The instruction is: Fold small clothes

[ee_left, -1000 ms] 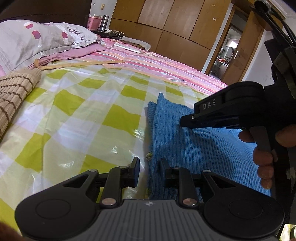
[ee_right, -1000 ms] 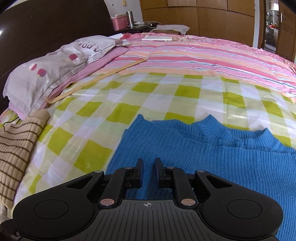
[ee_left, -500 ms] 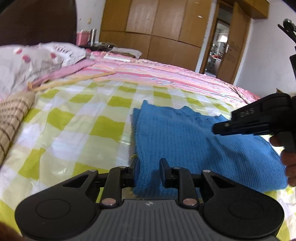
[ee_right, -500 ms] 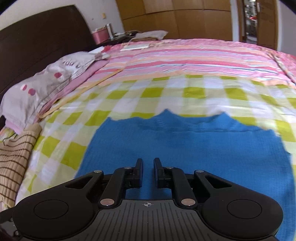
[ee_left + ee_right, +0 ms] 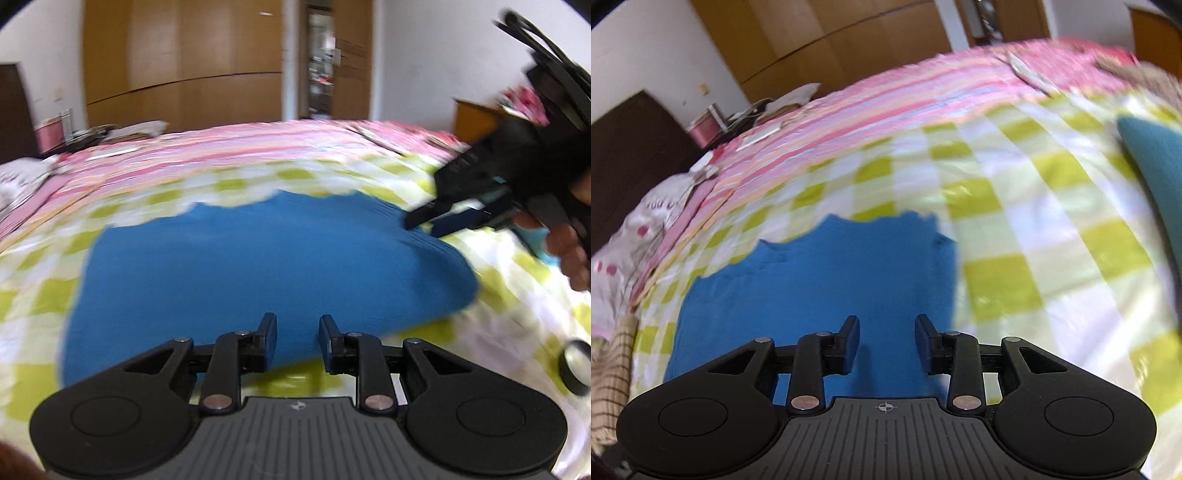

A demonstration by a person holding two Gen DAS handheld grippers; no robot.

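Blurred pillow (image 5: 635, 236) and teal cloth (image 5: 1156, 162) — both cut by frame edges.

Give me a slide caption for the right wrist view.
Right tool, jaws opening and empty, above a blue knit sweater lying on the green-checked bedsheet.

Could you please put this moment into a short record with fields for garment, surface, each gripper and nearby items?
garment: blue knit sweater, lying flat
surface: green-and-white checked sheet over a pink striped cover
left gripper: jaws apart, over the sweater's near edge
right gripper: jaws opening, nothing pinched, sweater beneath
nearby items: striped beige garment at left; pillow behind it
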